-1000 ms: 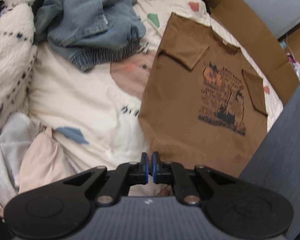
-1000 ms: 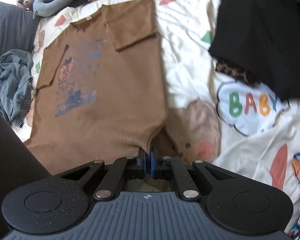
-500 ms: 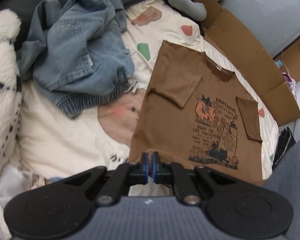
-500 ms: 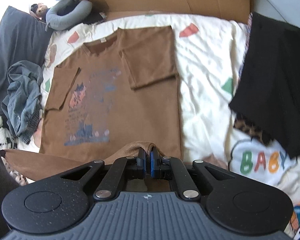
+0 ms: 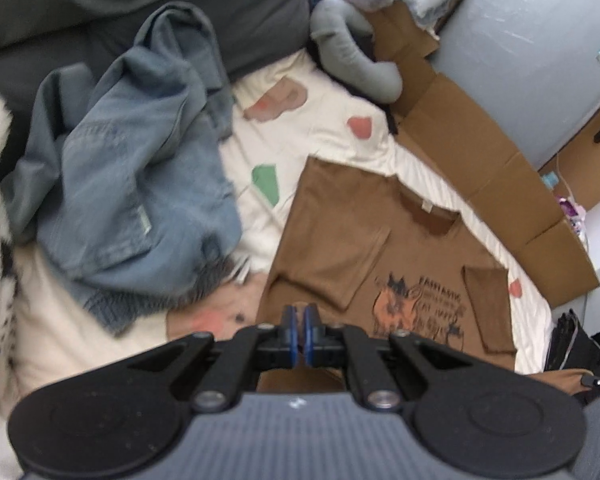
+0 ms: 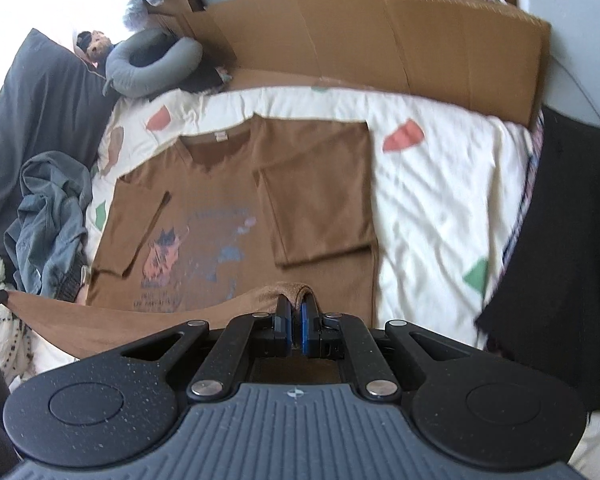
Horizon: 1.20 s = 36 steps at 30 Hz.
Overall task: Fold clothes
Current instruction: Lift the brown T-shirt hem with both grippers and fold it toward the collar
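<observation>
Folding the brown T-shirt [image 6: 228, 196] bottom to top was the step we were in: it lay face up on the cream patterned bedsheet [image 6: 440, 184], both sleeves already turned in over the chest, its collar toward the cardboard [image 6: 380, 36] at the far edge. We had its hem raised off the bed, stretched between the two tools. Our right gripper [image 6: 295, 326] was clamped on a bunched hem corner, and our left gripper [image 5: 300, 332] was pressed together at the other corner, cloth showing beneath it. Next, we judged, both corners needed carrying evenly toward the collar and laying down square, clear of the denim jacket [image 5: 132, 168] alongside.
</observation>
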Motion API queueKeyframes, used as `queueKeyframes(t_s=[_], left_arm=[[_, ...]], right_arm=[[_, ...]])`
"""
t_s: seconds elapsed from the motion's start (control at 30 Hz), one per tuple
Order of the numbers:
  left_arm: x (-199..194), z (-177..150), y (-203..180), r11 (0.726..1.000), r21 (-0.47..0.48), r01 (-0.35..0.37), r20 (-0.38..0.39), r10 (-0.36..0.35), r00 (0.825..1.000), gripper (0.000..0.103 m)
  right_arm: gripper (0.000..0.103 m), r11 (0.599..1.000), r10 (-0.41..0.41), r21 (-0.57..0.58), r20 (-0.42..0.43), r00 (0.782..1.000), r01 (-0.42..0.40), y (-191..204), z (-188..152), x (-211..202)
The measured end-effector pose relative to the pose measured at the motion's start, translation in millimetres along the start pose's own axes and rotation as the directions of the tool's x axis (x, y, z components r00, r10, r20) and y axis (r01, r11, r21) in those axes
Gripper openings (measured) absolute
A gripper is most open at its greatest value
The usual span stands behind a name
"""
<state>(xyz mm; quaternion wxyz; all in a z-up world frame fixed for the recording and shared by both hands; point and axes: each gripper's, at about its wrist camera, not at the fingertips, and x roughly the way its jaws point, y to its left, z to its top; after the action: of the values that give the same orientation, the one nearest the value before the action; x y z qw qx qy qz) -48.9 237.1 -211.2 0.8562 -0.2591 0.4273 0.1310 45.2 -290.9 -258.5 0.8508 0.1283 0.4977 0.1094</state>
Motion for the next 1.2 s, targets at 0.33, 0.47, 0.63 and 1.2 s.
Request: queueKeyframes(t_s=[0.33,0.47,0.63,1.2], left_arm=[[5.3,44.1,-12.8,0.999,0.034,0.015,0.070,-0.018,0.997,0.004],[9.9,62.1,-19.6,0.998,0.053,0.022,0.088,-0.026,0.996,0.004],[17.2,80.8,-31.8,0.996,0.081,0.026,0.111,-0.035,0.993,0.004],[89.1,137.0,-64.8,0.992,0.124,-0.010,0.119,-0.005,0.993,0.004]], right_arm=[[0.002,0.998,-0.021,-0.057,0.059,0.998,0.024,8.6,46.6,-0.3],[0.002,0.996,-0.031,-0.080,0.073,0.997,0.037,11.5,63.6,3.6],[0.002,0.993,-0.039,-0.105,0.087,0.995,0.048,17.7,81.7,9.6],[0.002,0.994,-0.109,0.011,0.092,0.990,0.108,-7.2,136.3,64.9]])
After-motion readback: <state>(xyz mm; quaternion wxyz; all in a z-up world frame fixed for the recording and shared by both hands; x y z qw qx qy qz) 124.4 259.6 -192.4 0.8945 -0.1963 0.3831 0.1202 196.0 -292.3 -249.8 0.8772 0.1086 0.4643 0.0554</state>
